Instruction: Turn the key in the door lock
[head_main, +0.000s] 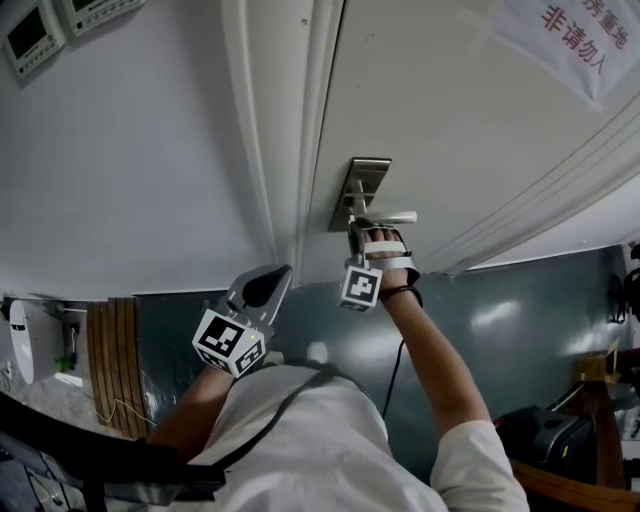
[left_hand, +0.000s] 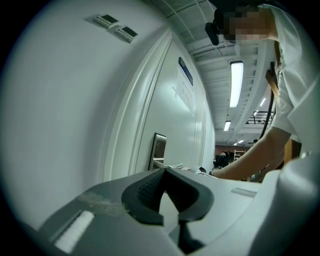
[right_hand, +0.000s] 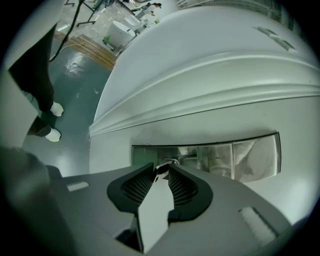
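A white door (head_main: 450, 120) and a pale wall fill the scene above a dark green floor. The right tongs (right_hand: 161, 173) are narrowed onto the head of the key (right_hand: 161, 170), which stands in the lock plate (right_hand: 225, 160) near the door's left edge. The tips appear to pinch it from both sides, and only by its outer end. The left tongs (left_hand: 164, 171), tips together and empty, hang nearer and to the left by the door frame, touching nothing. The likely trouble is that so shallow a hold could slip off the key mid-twist and leave the lock unturned. A pull off the key's own line could also bend it or draw it out. The handle (head_main: 398, 216) sits just right of the right tongs and could be knocked if the wrist rolls.
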